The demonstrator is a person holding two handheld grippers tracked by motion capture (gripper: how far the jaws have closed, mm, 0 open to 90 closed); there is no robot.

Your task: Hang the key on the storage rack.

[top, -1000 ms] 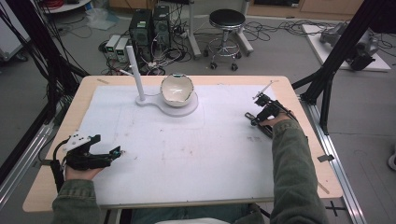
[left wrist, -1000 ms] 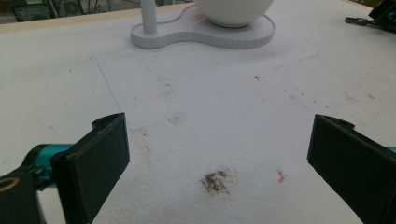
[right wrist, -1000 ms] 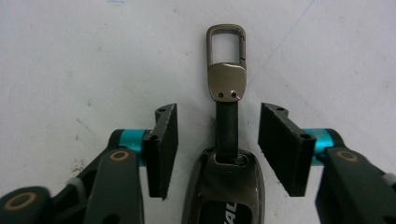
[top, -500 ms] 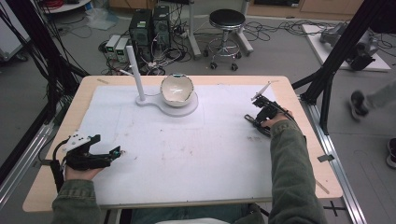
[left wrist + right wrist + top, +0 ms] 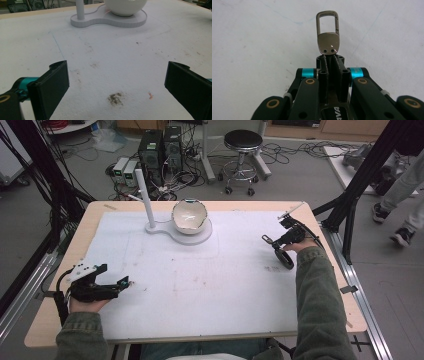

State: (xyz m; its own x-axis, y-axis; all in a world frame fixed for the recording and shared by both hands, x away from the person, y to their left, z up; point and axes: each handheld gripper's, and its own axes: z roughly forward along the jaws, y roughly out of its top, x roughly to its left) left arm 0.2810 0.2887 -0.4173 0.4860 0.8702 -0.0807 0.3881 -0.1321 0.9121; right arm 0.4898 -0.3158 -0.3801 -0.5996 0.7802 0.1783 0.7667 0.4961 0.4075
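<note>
In the right gripper view, the two black jaws are seen pressed together on the lower end of a dark metal key clip (image 5: 327,37). The clip stands up out of the jaw tips: a flat plate with two small holes sits just above the tips, and a rectangular snap loop rises above the plate. The clip is held clear of the white mat (image 5: 249,37) behind it.

In the high view, the right gripper (image 5: 268,240) is located at the right side of the table, near the mat's right edge, with the clip projecting from it toward the left. A dark looped strap (image 5: 283,258) is seen just below the gripper, against the mat; whether it is joined to the clip cannot be told.

In the left gripper view, the jaws are spread wide apart with nothing between them; only the stained white mat is seen between the pads. In the high view, the left gripper (image 5: 125,282) is held low at the near left part of the mat, pointed to the right.

A white stand (image 5: 192,236) is placed at the far middle of the mat. A white post (image 5: 145,197) rises upright from its left end, and a white bowl (image 5: 189,215) is seated on its round right end. The wooden table (image 5: 95,210) borders the mat on all sides.
</note>
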